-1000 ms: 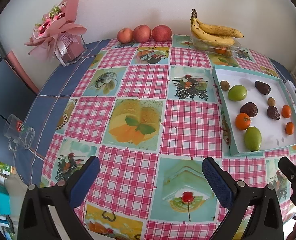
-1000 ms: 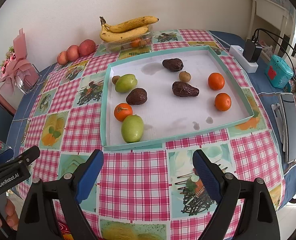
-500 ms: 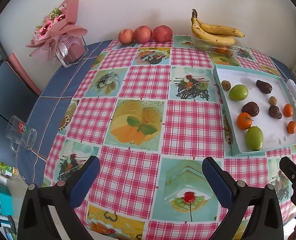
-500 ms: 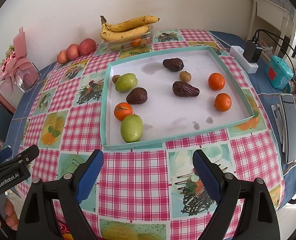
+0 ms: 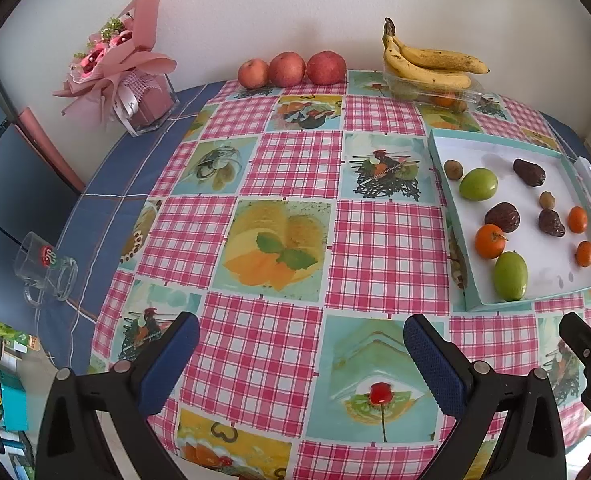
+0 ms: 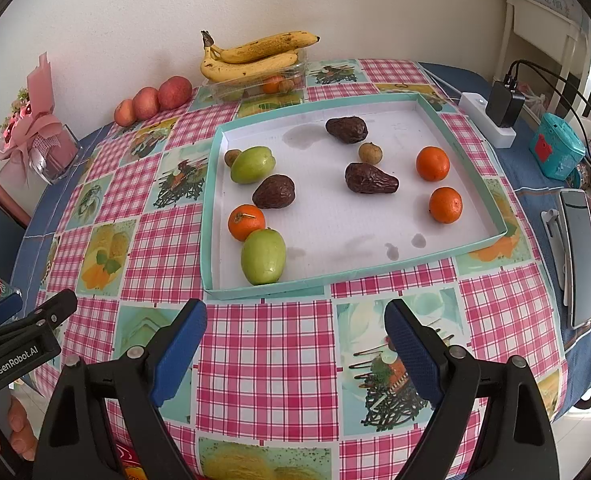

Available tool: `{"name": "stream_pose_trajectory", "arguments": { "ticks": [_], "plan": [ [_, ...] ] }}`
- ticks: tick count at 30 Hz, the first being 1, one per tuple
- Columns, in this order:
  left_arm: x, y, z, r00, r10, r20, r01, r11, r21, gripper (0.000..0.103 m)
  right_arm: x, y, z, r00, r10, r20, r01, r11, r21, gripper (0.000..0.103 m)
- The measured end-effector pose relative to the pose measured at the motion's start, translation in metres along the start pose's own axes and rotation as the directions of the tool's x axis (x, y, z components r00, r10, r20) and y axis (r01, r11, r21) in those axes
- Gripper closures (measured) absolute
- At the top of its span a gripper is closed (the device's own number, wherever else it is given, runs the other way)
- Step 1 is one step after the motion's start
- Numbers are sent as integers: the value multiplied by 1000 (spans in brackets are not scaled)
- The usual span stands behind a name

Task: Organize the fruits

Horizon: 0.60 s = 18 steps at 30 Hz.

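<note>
A shallow teal-rimmed tray [image 6: 375,272] [image 5: 451,216] holds mixed fruit: two green fruits [image 6: 263,256] [image 6: 252,164], three oranges [image 6: 246,222] [image 6: 432,163] [image 6: 445,205], three dark wrinkled fruits [image 6: 274,191] [image 6: 369,179] [image 6: 347,129] and two small brown ones [image 6: 370,153]. Bananas [image 6: 255,54] lie on a clear box, with three red apples [image 6: 151,100] by the wall. My right gripper [image 6: 295,336] hangs open just in front of the tray's near rim, nothing between its blue pads. My left gripper [image 5: 301,356] is open over the chequered cloth, left of the tray.
A pink bouquet in a glass holder [image 5: 123,76] stands at the back left and a glass mug [image 5: 47,268] lies at the left table edge. Right of the tray are a power strip with plug [image 6: 491,120], a teal box [image 6: 555,148] and a grey flat device [image 6: 579,256].
</note>
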<state>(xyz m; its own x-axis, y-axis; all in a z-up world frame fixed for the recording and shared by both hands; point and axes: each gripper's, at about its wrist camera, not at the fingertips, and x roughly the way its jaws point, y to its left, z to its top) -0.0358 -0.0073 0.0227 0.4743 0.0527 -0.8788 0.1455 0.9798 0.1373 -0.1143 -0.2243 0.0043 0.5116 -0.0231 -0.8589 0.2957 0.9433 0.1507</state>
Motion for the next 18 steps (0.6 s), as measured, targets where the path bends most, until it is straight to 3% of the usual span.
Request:
{"name": "stream_pose_trajectory", "arguments": {
  "ticks": [18],
  "plan": [
    [1,0,0,1000,13,-7,-13,1000,2,0,0,0,0,1000,-1,-2,1,1000,-2,12]
  ]
}}
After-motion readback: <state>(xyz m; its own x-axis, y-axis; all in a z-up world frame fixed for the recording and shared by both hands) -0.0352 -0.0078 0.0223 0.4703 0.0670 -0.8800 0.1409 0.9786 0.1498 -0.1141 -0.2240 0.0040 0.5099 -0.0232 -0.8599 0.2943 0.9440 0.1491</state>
